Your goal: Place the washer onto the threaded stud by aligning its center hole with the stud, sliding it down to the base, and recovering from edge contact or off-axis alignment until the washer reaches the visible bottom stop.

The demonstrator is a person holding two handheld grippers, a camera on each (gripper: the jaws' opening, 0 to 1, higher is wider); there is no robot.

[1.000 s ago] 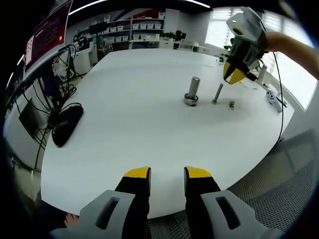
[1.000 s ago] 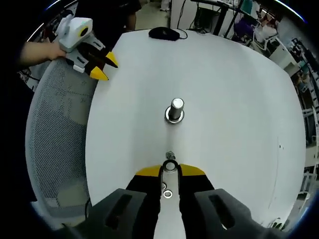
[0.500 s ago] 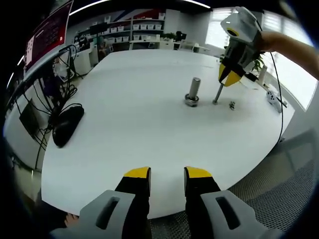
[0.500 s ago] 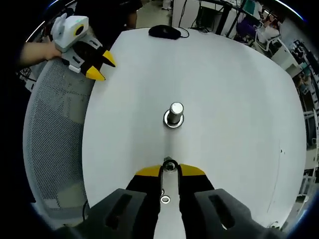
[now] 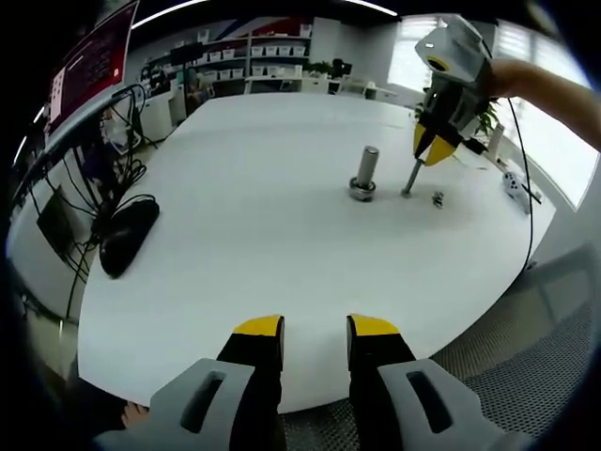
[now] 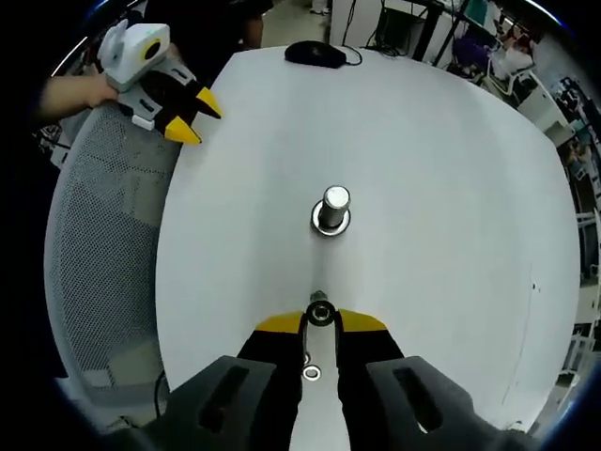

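The right tool [image 6: 320, 324] is seen pinching the top of a thin upright metal stud [image 5: 411, 176]. The left tool [image 5: 315, 328], spread and holding nothing, is held at the white round bench [image 5: 244, 235] edge. A small silver washer [image 6: 312, 373] is seen loose on the bench below the right tool's jaws, near a thick grey metal post [image 6: 332, 209]. Risk judged: the stud could be tipped by off-axis pull, and the washer knocked away.

White round table [image 5: 235, 235] with 1 metal cylinder [image 5: 364, 174], thin stud [image 5: 410, 178], washer [image 6: 312, 374], black mouse [image 5: 124, 235]
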